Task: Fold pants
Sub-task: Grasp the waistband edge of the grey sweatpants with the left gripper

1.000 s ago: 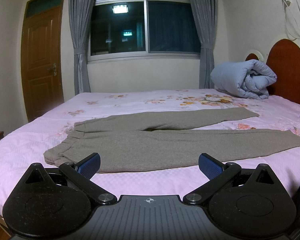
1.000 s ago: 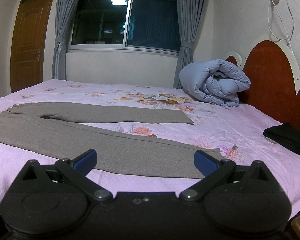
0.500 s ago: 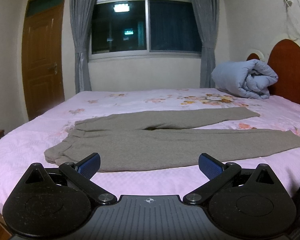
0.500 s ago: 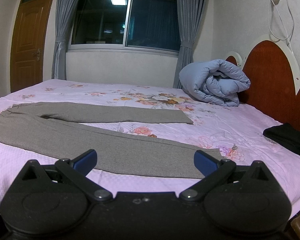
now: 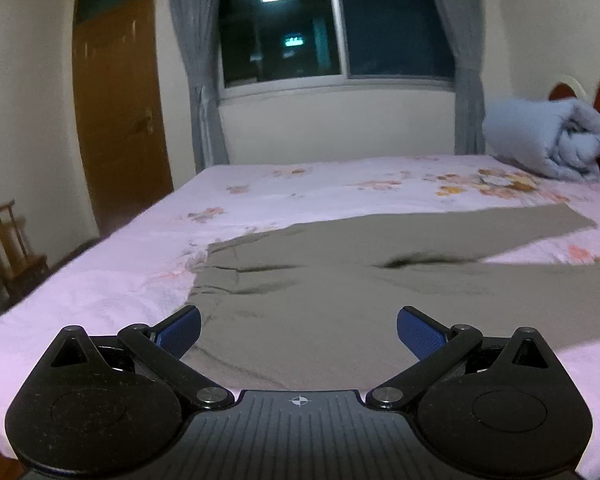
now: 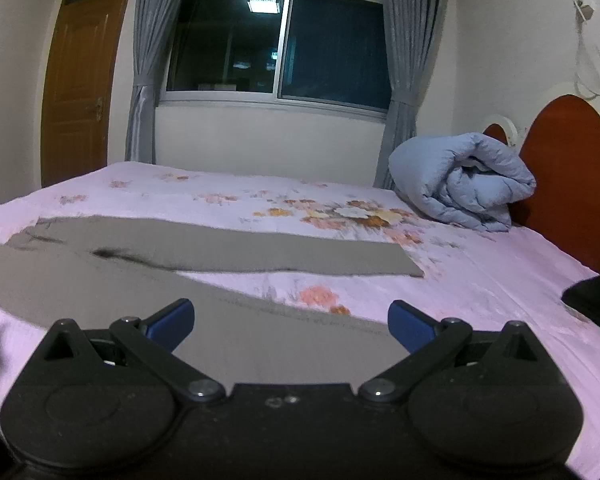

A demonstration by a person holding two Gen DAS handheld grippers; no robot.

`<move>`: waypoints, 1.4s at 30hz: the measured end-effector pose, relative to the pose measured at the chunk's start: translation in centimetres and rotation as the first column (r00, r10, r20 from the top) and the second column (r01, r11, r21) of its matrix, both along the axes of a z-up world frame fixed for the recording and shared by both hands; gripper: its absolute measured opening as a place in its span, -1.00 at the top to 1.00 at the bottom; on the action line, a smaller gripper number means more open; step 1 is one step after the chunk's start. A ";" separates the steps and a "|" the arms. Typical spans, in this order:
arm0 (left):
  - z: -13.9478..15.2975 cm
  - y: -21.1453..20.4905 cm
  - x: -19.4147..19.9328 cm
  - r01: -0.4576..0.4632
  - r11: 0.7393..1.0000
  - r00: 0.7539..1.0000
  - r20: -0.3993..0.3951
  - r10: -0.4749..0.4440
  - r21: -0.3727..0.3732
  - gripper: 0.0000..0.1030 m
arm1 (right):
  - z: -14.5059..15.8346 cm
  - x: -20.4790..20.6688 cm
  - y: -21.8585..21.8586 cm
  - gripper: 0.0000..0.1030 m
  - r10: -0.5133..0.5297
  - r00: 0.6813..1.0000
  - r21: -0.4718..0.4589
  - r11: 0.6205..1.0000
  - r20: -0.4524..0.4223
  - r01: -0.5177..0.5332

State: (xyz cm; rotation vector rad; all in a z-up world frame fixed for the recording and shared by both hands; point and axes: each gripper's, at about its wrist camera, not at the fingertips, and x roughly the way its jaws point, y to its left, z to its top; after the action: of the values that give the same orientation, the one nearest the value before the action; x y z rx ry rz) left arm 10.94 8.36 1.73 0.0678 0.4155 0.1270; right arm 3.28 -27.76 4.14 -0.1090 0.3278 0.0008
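Grey-brown pants [image 5: 340, 280] lie flat on the pink floral bed, waistband to the left, both legs stretched out to the right. My left gripper [image 5: 299, 330] is open and empty, low over the waist end of the near leg. In the right wrist view the pants [image 6: 228, 252] show both legs, the far one ending in a cuff [image 6: 404, 266]. My right gripper [image 6: 291, 322] is open and empty, just above the lower part of the near leg.
A rolled light-blue duvet [image 6: 464, 182] lies by the red headboard [image 6: 572, 160] at the far right. A black garment [image 6: 596, 296] sits at the bed's right edge. A wooden door [image 5: 120, 100] and a wooden chair [image 5: 8, 240] stand left of the bed.
Both grippers have moved forward and closer to the pants; the left one has also shifted left toward the waistband. Both stay open.
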 end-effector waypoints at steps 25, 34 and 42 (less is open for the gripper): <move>-10.3 18.6 33.9 -0.134 0.969 0.944 -0.324 0.062 -0.206 -1.00 | -1.8 29.2 6.3 -0.89 0.046 0.994 -0.035 0.998 -0.095 -0.049; -11.9 19.3 38.5 -0.074 0.955 0.922 -0.385 -0.045 -0.287 -1.00 | -3.6 35.6 7.1 -0.89 0.060 0.987 -0.023 0.998 -0.148 -0.064; -11.0 18.5 39.7 -0.038 0.950 0.931 -0.357 -0.079 -0.311 0.22 | -4.4 35.8 5.1 -0.89 0.024 0.986 0.007 1.000 -0.168 -0.023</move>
State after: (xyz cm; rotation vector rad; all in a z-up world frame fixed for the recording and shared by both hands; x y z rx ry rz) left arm 50.65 26.91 -9.28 -0.2220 0.8050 0.0245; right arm 39.05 -22.64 -0.31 -0.1085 0.4947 0.0344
